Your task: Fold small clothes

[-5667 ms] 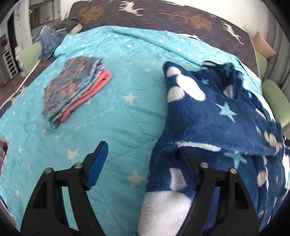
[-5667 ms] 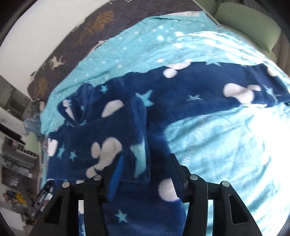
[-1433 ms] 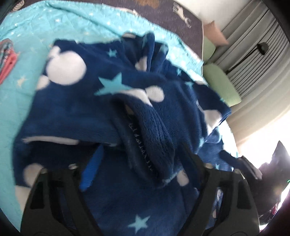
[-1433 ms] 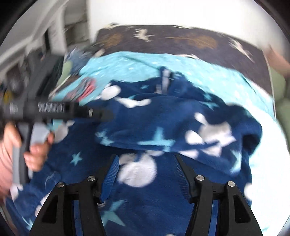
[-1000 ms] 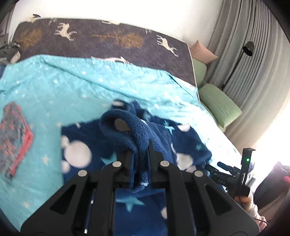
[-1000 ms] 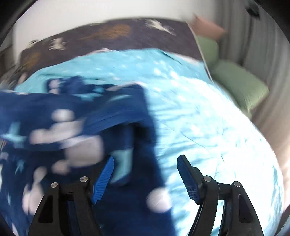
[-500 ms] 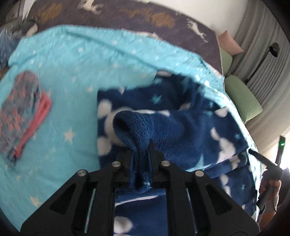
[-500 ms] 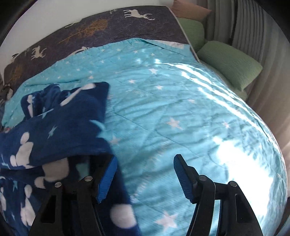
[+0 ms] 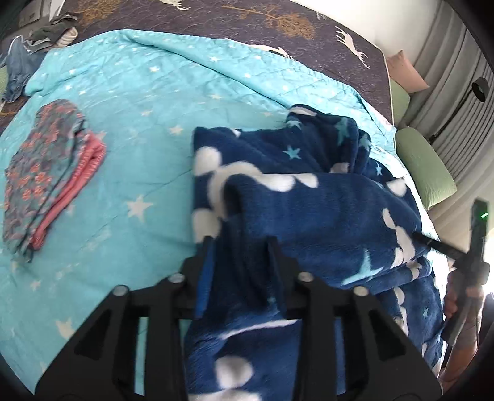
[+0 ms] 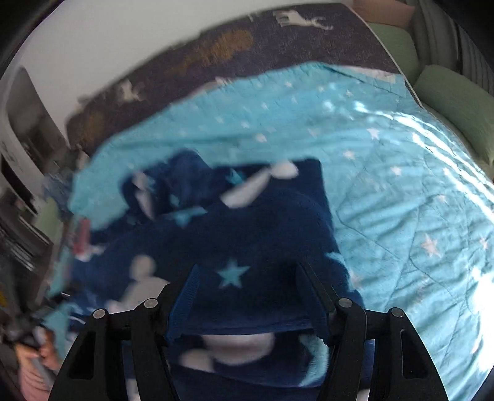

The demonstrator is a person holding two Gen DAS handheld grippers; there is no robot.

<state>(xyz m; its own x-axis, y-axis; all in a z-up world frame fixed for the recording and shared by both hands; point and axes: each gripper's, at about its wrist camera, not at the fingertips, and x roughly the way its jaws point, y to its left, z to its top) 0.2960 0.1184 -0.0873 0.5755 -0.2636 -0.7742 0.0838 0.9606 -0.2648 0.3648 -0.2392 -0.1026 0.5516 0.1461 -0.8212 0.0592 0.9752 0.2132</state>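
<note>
A dark blue fleece garment point(image 9: 308, 197) with white blobs and light blue stars lies bunched on the turquoise star quilt point(image 9: 148, 101). My left gripper point(image 9: 240, 250) stands open with a fold of the fleece lying between its fingers. In the right wrist view the same fleece point(image 10: 247, 234) fills the middle. My right gripper point(image 10: 250, 277) is open, with the fleece draped between and over its fingers. The right gripper also shows at the far right of the left wrist view point(image 9: 463, 253), held in a hand.
A folded stack of floral and pink striped clothes point(image 9: 46, 182) lies on the quilt at the left. Loose clothes point(image 9: 34, 46) sit at the far left corner. Green cushions point(image 9: 426, 172) and curtains line the right side. A dark deer-print cover point(image 9: 278, 21) spans the bed's far end.
My left gripper was shut on a fleece fold and has opened, lowering the cloth onto the quilt. My right gripper has swung back over the fleece, which now lies between its fingers.
</note>
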